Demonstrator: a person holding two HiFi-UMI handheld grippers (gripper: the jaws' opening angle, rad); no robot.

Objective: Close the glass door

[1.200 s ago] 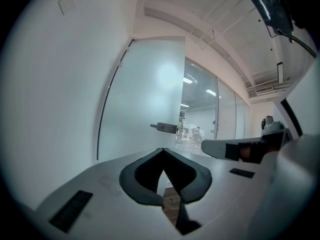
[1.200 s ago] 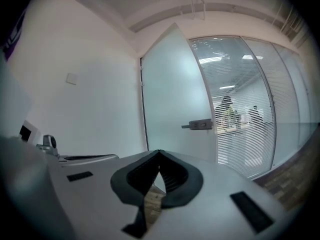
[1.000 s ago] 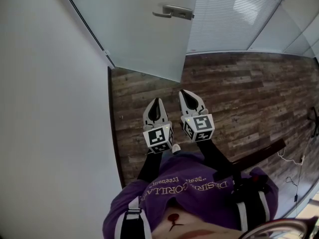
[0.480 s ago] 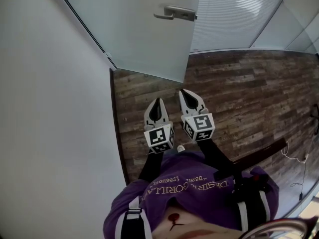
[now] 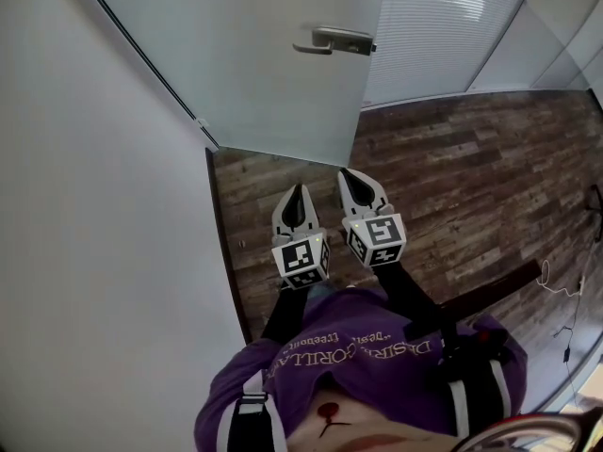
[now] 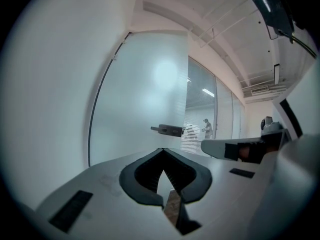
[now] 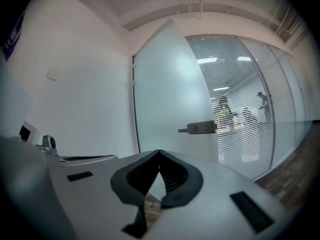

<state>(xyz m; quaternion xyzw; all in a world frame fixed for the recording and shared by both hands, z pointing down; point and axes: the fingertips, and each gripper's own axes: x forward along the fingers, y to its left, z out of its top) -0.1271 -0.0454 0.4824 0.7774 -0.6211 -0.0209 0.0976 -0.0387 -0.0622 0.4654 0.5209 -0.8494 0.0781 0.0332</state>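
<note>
Frosted glass door [image 5: 273,73] stands open ahead, its lever handle [image 5: 334,40] now slightly nearer as the left gripper [image 5: 300,190] and right gripper [image 5: 351,175], both clamped shut and empty, advance side by side, so contact seems still to come.

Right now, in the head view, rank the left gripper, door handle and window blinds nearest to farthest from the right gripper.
1. The left gripper, close beside it on the left.
2. The door handle, ahead on the glass door.
3. The window blinds, beyond the door's edge.
</note>
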